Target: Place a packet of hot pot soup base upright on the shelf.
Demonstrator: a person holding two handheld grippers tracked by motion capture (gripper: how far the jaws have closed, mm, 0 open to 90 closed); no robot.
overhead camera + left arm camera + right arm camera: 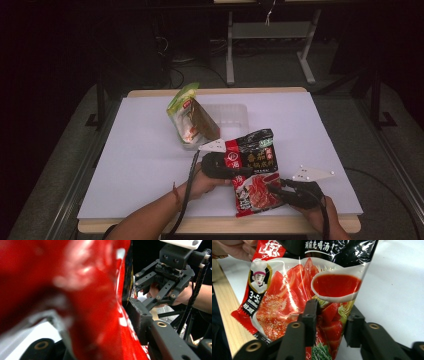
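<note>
We hold the red sauce packet (pixel 254 170) between both pairs of jaws: our left gripper (pixel 220 167) clamps its upper part, our right gripper (pixel 292 194) stands parted around its lower edge.

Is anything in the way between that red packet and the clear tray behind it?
Partly. The green packet leans upright at the clear tray's left end, nearest the red packet. The tray's right part looks open, with bare table between.
</note>
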